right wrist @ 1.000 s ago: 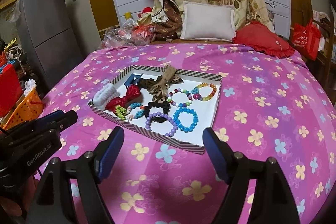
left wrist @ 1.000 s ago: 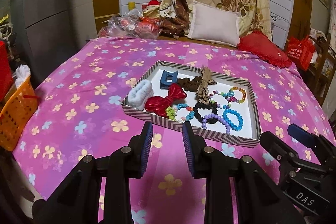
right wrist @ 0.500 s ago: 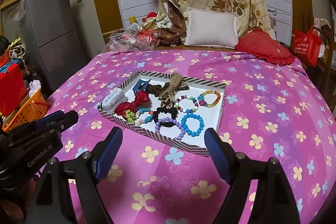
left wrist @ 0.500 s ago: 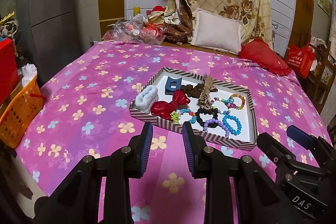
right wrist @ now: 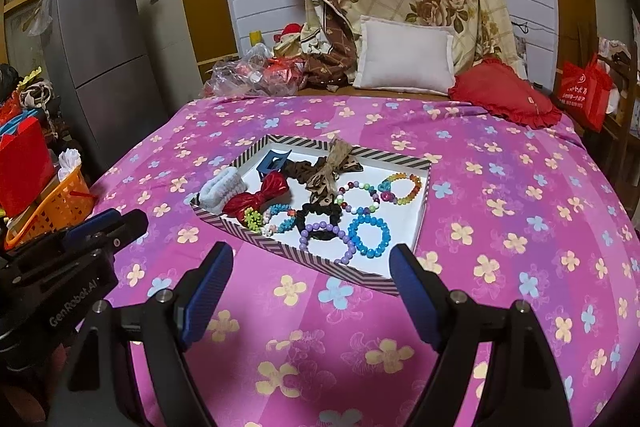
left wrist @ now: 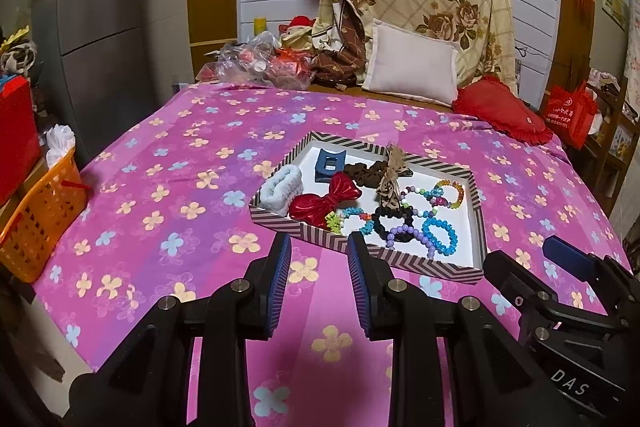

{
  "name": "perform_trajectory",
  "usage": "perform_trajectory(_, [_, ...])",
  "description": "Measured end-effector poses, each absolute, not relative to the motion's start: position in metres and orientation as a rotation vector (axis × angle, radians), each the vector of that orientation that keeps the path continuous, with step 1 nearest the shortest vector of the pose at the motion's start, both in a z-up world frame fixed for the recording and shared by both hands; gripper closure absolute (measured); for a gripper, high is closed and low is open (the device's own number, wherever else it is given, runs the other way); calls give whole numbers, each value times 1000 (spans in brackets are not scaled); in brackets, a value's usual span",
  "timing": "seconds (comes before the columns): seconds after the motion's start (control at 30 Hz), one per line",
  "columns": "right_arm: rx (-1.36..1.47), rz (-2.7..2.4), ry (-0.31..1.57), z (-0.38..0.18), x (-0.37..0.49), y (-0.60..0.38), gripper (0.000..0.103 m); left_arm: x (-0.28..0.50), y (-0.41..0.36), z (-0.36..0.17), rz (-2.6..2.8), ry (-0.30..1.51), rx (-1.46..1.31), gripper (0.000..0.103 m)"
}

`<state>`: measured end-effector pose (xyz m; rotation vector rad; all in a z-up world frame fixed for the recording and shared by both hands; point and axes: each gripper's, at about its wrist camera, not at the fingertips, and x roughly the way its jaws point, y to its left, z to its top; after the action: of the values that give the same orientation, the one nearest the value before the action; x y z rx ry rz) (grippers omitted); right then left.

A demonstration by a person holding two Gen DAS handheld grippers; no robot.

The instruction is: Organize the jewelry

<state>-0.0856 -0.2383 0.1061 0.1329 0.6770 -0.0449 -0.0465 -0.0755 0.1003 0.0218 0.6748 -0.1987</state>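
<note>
Pink flowered bedspread (right wrist: 500,227) carries the tray (right wrist: 422,223); my fingers (right wrist: 412,291) empty and apart, I'd pinch the light, slippery blue bead bracelet (right wrist: 369,234) across its rim.

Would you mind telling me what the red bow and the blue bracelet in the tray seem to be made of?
Red bow: probably glossy plastic or lacquered material; bright highlights glint on its loops.
Blue bracelet: translucent beads, likely plastic or glass; they glow and sparkle.
</note>
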Motion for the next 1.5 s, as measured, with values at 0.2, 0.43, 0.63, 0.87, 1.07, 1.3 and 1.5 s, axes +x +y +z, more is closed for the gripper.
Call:
perform_trajectory(0.2, [130, -41, 679, 106, -86, -238, 19, -47, -74, 100, -199, 679, 17, 64])
perform_trajectory(0.43, [130, -39, 684, 104, -87, -237, 19, -48, -70, 100, -198, 683, 18, 64])
perform_trajectory(0.63, [123, -37, 695, 101, -85, -235, 19, -46, -66, 98, -197, 688, 16, 64])
perform_trajectory(0.87, [122, -32, 707, 95, -82, -235, 19, -46, -67, 97, -197, 691, 15, 64])
perform_trajectory(1.07, [125, -32, 712, 94, -81, -235, 19, -46, -67, 96, -196, 692, 16, 64])
perform_trajectory(1.3, [123, -30, 714, 93, -80, -236, 19, -45, -67, 95, -195, 692, 16, 64])
perform_trajectory(1.5, [121, -24, 723, 89, -76, -237, 19, -45, -65, 94, -197, 691, 18, 64])
